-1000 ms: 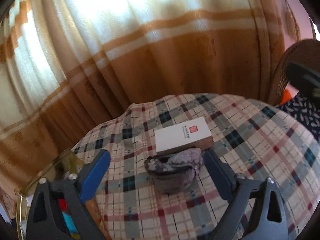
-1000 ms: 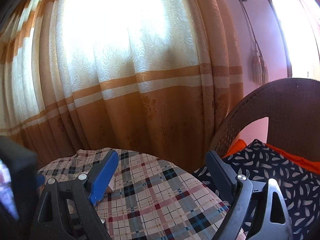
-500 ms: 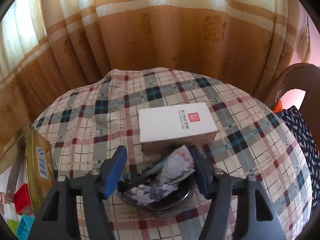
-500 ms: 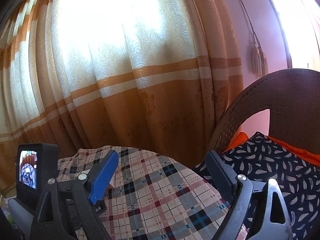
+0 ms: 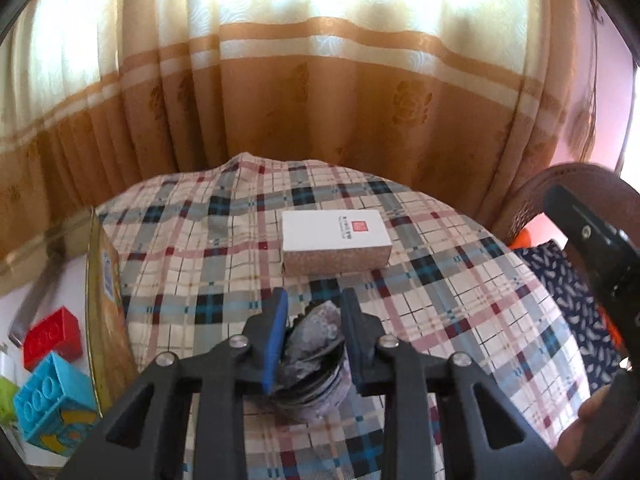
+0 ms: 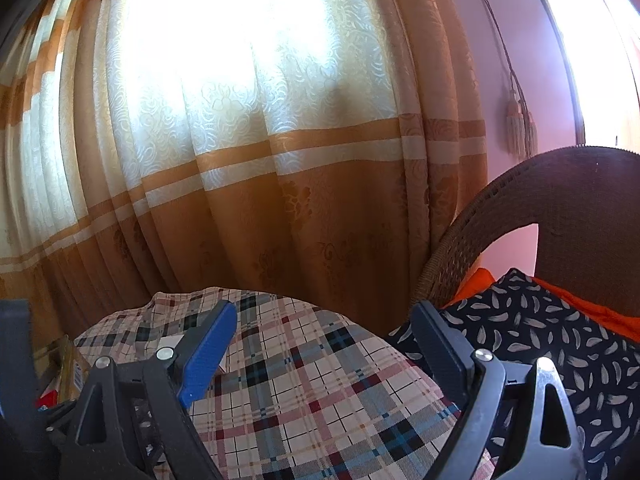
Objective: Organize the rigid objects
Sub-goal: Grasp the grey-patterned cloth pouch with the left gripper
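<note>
On the plaid tablecloth (image 5: pixel 460 300) my left gripper (image 5: pixel 314 298) points down at a crumpled grey patterned round thing (image 5: pixel 316 340). Its jaws are closing on it, and both pads press its sides. Just beyond it lies a white box (image 5: pixel 336 236) with a small red square on top and speckled brown sides. In the right wrist view my right gripper (image 6: pixel 324 316) hovers open over the near right part of the plaid cloth (image 6: pixel 320 380), with nothing between its fingers. A corner of the white box (image 6: pixel 172 340) peeks out behind its blue finger.
A golden tin (image 5: pixel 106 320) stands at the table's left edge, with a red brick (image 5: pixel 52 336) and a blue brick (image 5: pixel 52 400) beside it. A wicker chair (image 6: pixel 560 220) with a dark feather-print cushion (image 6: pixel 540 340) stands to the right. An orange and cream curtain (image 5: pixel 320 100) hangs behind the table.
My left gripper went from wide open to shut around the grey round thing, rolling and shifting as it closed. The right gripper has stayed still and open.
</note>
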`<state>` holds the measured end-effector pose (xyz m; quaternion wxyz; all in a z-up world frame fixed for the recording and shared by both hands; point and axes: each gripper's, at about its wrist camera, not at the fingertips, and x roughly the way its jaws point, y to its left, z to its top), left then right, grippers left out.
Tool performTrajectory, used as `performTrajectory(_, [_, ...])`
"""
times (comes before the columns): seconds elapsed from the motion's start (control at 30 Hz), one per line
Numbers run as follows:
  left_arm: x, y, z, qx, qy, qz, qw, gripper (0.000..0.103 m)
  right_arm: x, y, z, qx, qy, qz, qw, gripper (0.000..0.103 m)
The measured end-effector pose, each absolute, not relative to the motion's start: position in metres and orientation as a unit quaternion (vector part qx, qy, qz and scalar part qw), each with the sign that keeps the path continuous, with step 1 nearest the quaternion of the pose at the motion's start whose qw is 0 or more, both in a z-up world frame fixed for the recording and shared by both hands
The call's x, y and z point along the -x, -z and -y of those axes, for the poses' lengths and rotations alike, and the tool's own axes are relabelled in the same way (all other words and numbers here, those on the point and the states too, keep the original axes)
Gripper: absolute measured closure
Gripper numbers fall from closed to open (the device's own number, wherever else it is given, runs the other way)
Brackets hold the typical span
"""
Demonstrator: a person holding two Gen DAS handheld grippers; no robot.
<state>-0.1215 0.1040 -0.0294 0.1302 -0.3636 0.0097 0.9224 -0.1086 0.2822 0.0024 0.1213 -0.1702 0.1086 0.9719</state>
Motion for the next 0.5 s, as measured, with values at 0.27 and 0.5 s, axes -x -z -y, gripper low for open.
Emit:
performTrajectory(0.27, [0.127, 0.036, -0.084, 0.379, -0.914, 0.041, 0.138, 0.072, 0.109, -0.003, -0.277, 0.174, -0.973, -0.099, 0.118, 0.012])
performTrajectory(0.5, [0.133, 0.046, -0.086, 0.417, -0.895, 0.043, 0.154, 0.03, 0.112, 0.002, -0.288, 0.188, -0.967, -0.132, 0.113, 0.012])
